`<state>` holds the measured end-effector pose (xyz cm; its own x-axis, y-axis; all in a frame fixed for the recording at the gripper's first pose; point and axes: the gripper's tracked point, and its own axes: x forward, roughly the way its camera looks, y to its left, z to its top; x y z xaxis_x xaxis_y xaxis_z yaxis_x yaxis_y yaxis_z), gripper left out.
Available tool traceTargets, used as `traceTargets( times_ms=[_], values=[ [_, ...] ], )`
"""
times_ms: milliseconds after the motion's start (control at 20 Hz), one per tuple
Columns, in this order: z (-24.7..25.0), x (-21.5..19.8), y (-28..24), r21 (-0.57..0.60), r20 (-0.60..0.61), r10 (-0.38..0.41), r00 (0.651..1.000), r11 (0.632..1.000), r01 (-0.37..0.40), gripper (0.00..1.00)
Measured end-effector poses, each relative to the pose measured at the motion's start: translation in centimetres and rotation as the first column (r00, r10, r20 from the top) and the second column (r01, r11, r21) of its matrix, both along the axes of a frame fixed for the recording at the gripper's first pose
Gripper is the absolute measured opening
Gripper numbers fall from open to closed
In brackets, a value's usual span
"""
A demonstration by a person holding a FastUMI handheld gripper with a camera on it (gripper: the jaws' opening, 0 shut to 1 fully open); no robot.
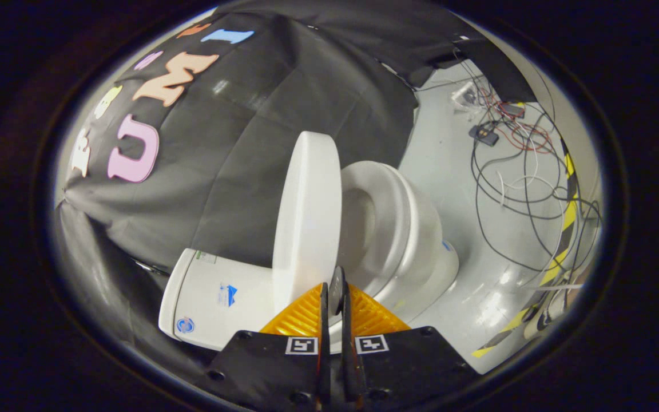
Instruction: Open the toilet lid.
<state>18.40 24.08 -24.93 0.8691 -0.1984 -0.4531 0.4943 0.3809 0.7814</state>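
- White toilet lid [306, 212] stands raised beside the tank [215, 300], clear of the seat [384, 217].
- Gripper [333, 286] fingers nearly together, pinching the lid's edge.

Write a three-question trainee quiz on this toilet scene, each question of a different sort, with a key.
1. True or false: the toilet lid lies flat on the seat.
2. Multiple choice: the gripper is
A. wide open above the bowl
B. closed to a narrow gap at the lid's near edge
C. clamped on the tank
3. Fill in: loose ______ lie on the floor beyond the toilet.

Key
1. False: the lid stands raised, clear of the seat.
2. B, though whether both fingers press the lid is not clear.
3. cables
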Motion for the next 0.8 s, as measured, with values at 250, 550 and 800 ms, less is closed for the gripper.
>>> traceTargets(
  times_ms=[250, 550, 800],
  values=[
    [4.6, 1.1, 1.4, -0.104, 0.033, 0.039, 0.999, 0.994, -0.036, 0.10],
    [9.0, 2.7, 4.0, -0.250, 0.015, 0.131, 0.991, 0.960, -0.123, 0.10],
    [11.4, 3.8, 5.7, -0.343, 0.007, 0.193, 0.981, 0.922, -0.179, 0.10]
  ],
)
